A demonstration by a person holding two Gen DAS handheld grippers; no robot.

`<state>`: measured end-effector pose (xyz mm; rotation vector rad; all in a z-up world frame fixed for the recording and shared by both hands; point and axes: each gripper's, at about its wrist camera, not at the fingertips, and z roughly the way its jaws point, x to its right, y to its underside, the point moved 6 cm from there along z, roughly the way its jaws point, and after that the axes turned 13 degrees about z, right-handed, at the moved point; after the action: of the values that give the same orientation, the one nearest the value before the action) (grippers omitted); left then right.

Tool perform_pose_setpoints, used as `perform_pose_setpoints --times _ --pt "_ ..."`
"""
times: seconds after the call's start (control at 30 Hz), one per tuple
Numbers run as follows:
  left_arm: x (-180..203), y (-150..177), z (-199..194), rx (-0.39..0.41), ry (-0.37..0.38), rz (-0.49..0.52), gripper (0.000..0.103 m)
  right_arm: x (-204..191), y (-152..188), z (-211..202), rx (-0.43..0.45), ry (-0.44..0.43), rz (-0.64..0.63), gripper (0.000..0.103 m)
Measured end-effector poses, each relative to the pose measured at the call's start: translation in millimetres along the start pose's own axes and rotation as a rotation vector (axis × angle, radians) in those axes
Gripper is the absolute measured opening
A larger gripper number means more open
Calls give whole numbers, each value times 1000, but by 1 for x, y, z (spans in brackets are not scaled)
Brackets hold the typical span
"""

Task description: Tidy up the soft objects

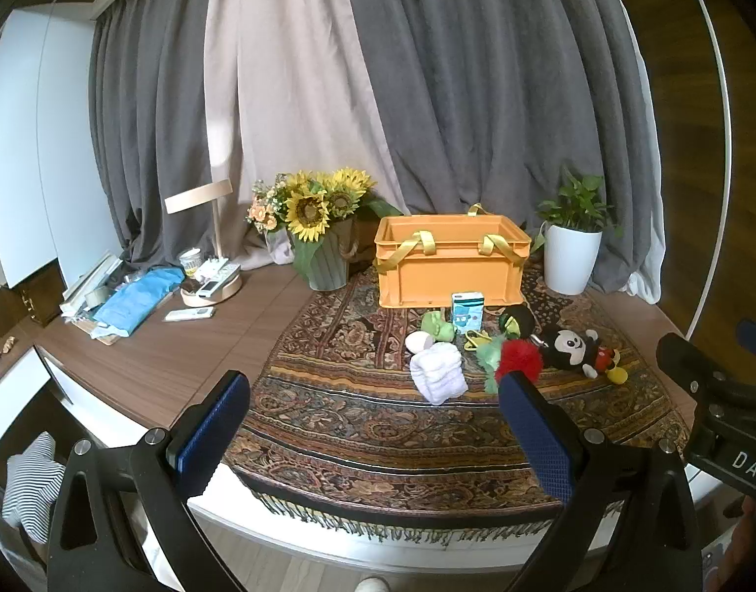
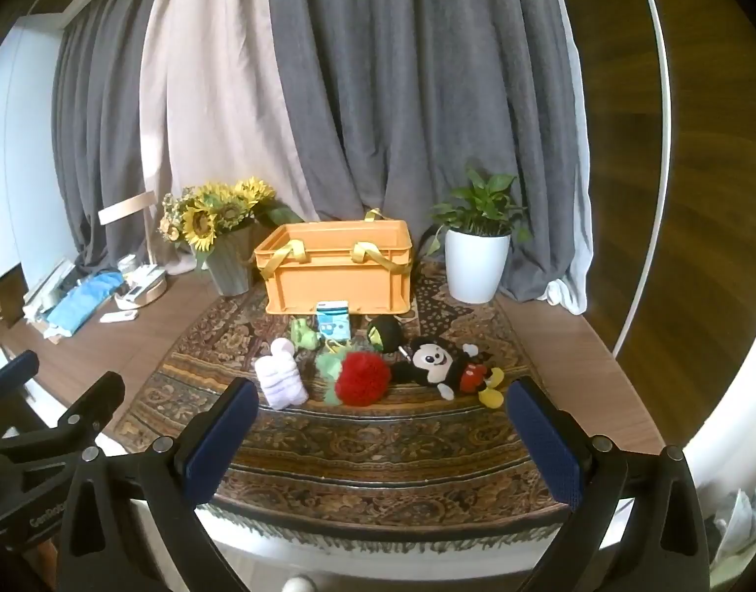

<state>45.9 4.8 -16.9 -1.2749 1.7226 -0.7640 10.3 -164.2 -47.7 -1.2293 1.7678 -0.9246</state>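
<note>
Both tongs (image 1: 373, 424) (image 2: 382, 424) gape empty (toys (image 2: 365, 377) lie before orange crate (image 2: 336, 274)).

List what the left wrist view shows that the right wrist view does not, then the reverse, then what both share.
Only left wrist: a striped cloth low at the left edge, and the right gripper from the side.
Only right wrist: crumpled white stuff at the lower right, and the left gripper from the side.
Both: the orange crate, sunflowers, potted plant, mouse plush, red pompom, white cloth, patterned rug.
</note>
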Motion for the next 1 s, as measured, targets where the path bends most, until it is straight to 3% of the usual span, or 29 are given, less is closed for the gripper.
perform_pose_setpoints --times 1.0 --pt "6 4 -1 0 0 5 103 1 0 0 1 -3 4 102"
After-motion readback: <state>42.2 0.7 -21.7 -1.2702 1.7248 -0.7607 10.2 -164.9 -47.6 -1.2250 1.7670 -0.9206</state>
